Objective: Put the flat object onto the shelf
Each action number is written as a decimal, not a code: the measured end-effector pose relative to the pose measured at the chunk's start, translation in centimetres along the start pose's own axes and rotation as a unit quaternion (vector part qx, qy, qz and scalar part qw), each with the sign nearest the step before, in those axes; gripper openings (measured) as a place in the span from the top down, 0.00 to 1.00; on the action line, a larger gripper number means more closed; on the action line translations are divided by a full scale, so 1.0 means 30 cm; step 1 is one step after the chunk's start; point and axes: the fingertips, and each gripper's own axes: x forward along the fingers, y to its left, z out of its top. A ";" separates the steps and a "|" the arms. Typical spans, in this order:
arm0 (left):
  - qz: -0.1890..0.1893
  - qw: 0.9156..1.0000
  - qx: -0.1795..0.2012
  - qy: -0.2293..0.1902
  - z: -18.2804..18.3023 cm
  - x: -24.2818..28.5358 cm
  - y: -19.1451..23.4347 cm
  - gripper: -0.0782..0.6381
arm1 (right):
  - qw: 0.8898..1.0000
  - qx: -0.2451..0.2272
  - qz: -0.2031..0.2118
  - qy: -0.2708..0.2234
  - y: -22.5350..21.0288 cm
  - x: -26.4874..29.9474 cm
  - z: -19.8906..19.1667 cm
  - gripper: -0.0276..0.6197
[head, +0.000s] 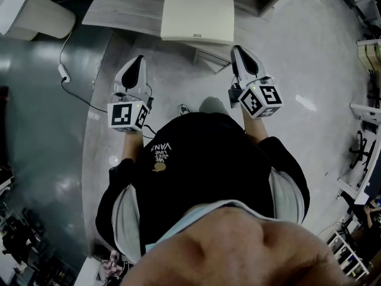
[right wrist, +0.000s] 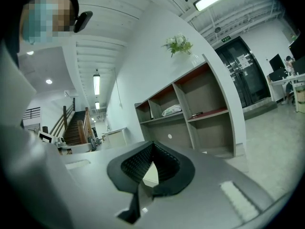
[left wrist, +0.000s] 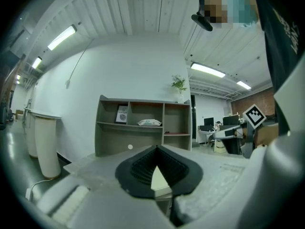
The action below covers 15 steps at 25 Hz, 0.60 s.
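The right gripper (right wrist: pixel 153 146) points toward an open grey shelf (right wrist: pixel 232 118) that stands against a white wall. Its black ribbed jaws meet at the tips with nothing pinched between them. Through the small wedge below the tips shows a pale flat object (right wrist: pixel 150 174) (probably a board or box lid, though too little of it shows to be sure). A potted plant (right wrist: pixel 179 44) stands on the shelf's top, a white packet (right wrist: pixel 170 110) lies in a middle compartment, and a wooden staircase (right wrist: pixel 75 128) rises well off to the left.
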 end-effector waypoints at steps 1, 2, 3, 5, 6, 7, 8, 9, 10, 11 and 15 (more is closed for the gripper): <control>-0.001 1.000 -0.003 0.001 -0.003 0.009 0.007 0.89 | 1.000 0.000 -0.005 0.000 -0.006 -0.001 0.001 0.96; -0.003 1.000 -0.006 0.001 -0.006 0.019 0.010 0.89 | 1.000 -0.001 -0.010 0.001 -0.014 -0.002 0.003 0.96; -0.006 1.000 -0.009 0.001 -0.008 0.029 0.009 0.89 | 1.000 -0.001 -0.015 0.002 -0.023 -0.001 0.006 0.96; -0.012 1.000 -0.013 0.002 -0.011 0.054 0.006 0.89 | 1.000 0.001 -0.024 0.002 -0.046 0.006 0.015 0.96; -0.014 1.000 -0.015 0.004 -0.012 0.068 0.006 0.89 | 1.000 0.002 -0.026 0.001 -0.058 0.015 0.020 0.96; -0.014 1.000 -0.016 0.005 -0.014 0.083 0.006 0.89 | 1.000 0.003 -0.027 0.000 -0.070 0.024 0.026 0.96; -0.014 1.000 -0.018 0.005 -0.014 0.097 0.007 0.89 | 1.000 0.005 -0.027 -0.001 -0.082 0.035 0.032 0.96; -0.012 1.000 -0.019 0.006 -0.014 0.111 0.008 0.89 | 1.000 0.005 -0.026 -0.002 -0.094 0.048 0.037 0.96; -0.011 1.000 -0.019 0.006 -0.014 0.127 0.009 0.89 | 1.000 0.005 -0.025 -0.002 -0.108 0.064 0.042 0.96; -0.009 1.000 -0.020 0.006 -0.014 0.143 0.011 0.89 | 1.000 0.005 -0.024 -0.002 -0.122 0.081 0.046 0.96; -0.001 1.000 -0.016 0.007 -0.011 0.222 0.030 0.89 | 1.000 0.005 -0.013 0.001 -0.175 0.160 0.062 0.96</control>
